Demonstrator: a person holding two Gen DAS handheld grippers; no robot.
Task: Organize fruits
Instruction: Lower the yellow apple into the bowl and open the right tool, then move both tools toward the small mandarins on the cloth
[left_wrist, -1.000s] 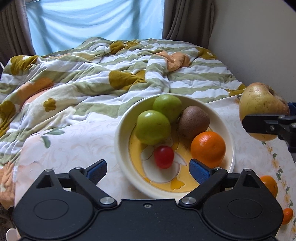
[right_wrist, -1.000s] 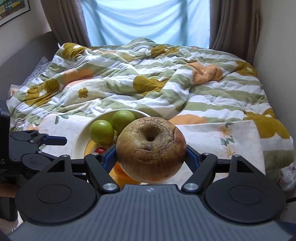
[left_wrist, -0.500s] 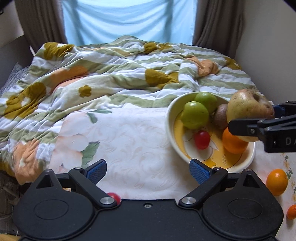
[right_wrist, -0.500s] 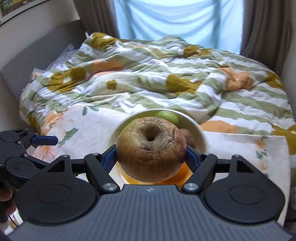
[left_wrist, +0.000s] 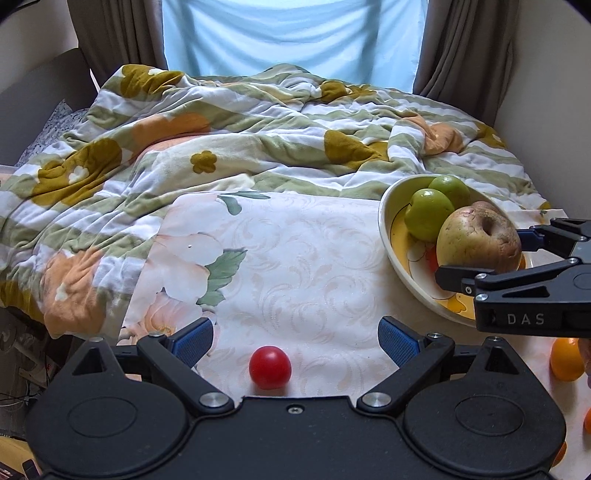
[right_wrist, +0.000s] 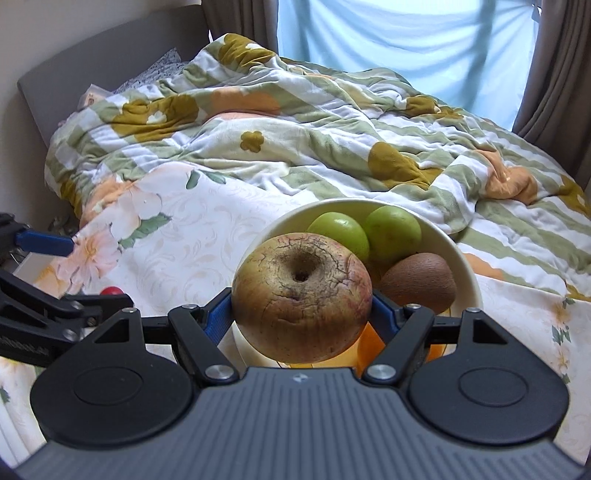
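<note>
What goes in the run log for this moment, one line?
right tool: shut on apple, over bowl | left tool: open, above red tomato

Both wrist views angled down, close over bed, sharing bowl (left_wrist: 388, 236) (right_wrist: 465, 266), probably side by side

Red tomato (left_wrist: 269, 367); floral cloth (left_wrist: 295, 251)

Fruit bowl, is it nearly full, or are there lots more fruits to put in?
Partly done: the bowl already holds two green fruits and a kiwi. The right gripper holds a big apple over it. A red tomato lies by the open left gripper, and an orange waits outside the bowl.
</note>
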